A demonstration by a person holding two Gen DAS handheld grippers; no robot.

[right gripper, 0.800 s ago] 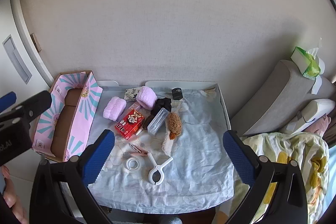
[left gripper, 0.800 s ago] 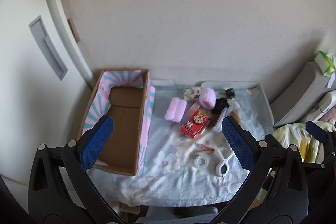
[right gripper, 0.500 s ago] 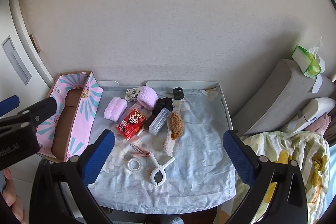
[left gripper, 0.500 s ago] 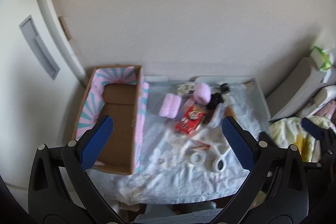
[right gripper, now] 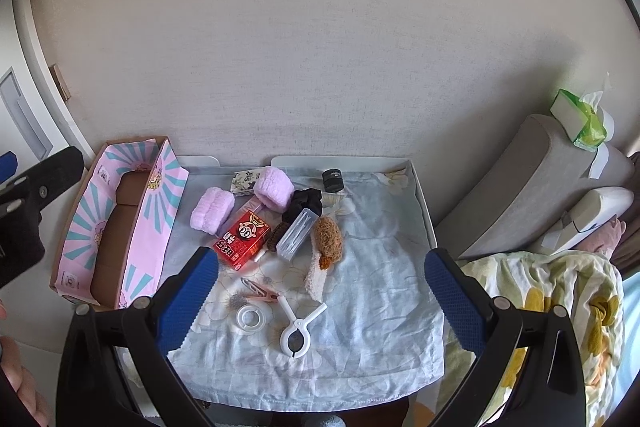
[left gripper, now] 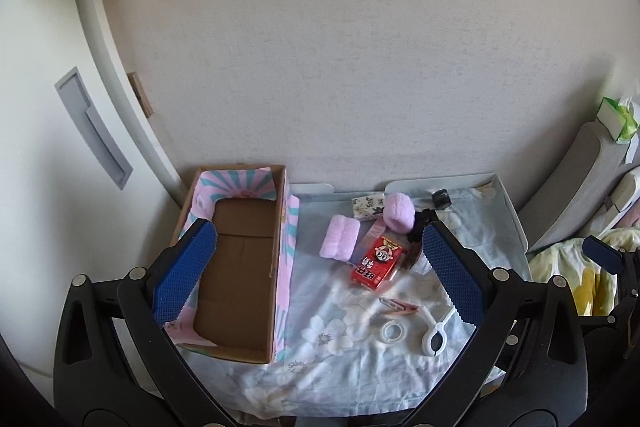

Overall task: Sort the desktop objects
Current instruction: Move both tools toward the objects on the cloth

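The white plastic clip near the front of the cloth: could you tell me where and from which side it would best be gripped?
Grip the white plastic clip across its two splayed arms, coming down from above with the right gripper. It lies flat with nothing touching it; the ring end looks too broad and low for open jaws.

Both grippers tilted downward, held up in the air. Left gripper (left gripper: 320, 275) jaws spread wide, nothing between them. Right gripper (right gripper: 322, 297) same (a bare hand (right gripper: 20, 387) at that view's left edge).

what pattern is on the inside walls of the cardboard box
Pink with teal sunburst stripes on the cardboard box, clearest in the right wrist view.
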